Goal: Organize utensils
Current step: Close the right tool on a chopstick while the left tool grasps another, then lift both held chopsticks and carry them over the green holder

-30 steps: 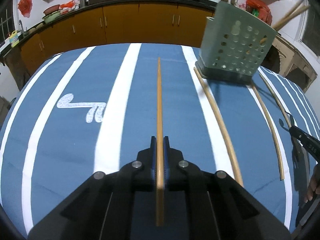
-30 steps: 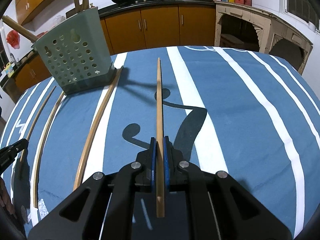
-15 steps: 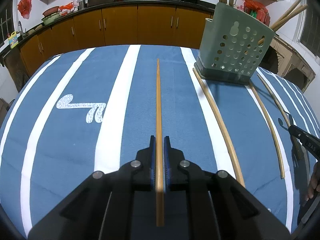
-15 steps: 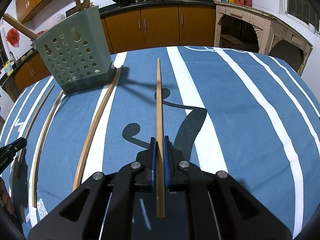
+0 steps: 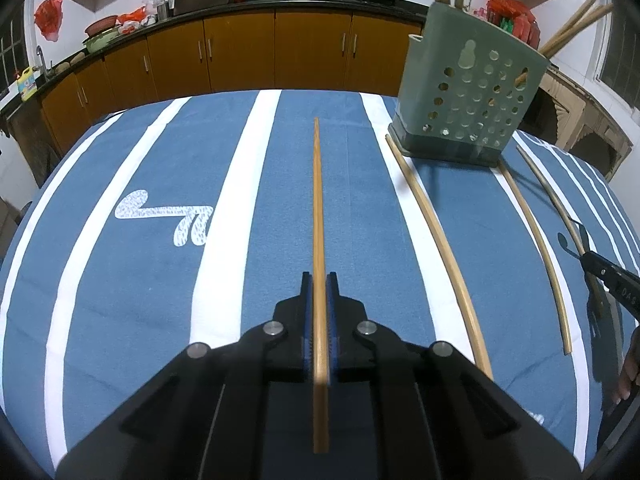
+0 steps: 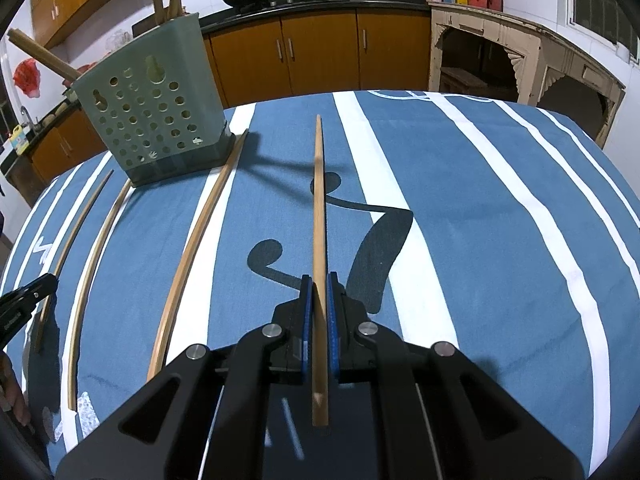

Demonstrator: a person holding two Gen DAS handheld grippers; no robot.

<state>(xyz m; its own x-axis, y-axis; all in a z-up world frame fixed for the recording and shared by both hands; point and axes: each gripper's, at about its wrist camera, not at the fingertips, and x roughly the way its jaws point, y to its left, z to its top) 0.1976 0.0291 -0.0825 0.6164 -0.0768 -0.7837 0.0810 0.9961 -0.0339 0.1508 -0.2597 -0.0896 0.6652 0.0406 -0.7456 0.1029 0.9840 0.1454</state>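
In the left wrist view my left gripper (image 5: 319,280) holds a wooden chopstick (image 5: 317,200) that points straight ahead above the striped blue cloth (image 5: 140,280). Its jaws are closing tight on the stick. In the right wrist view my right gripper (image 6: 319,282) is shut on a second chopstick (image 6: 319,200), also pointing forward. The green perforated holder (image 5: 468,96) (image 6: 156,112) stands at the back of the table with several chopsticks upright in it. It is far right of the left gripper and far left of the right one.
Three loose chopsticks (image 5: 436,232) (image 5: 536,240) (image 5: 560,200) lie on the cloth between the two grippers, running back to the holder, and they show again (image 6: 192,248) (image 6: 92,264) (image 6: 76,224). Orange kitchen cabinets (image 5: 240,52) stand beyond the table's far edge.
The left jaws parted slightly around their chopstick half a second ago and have closed on it again. Both hands have kept still.
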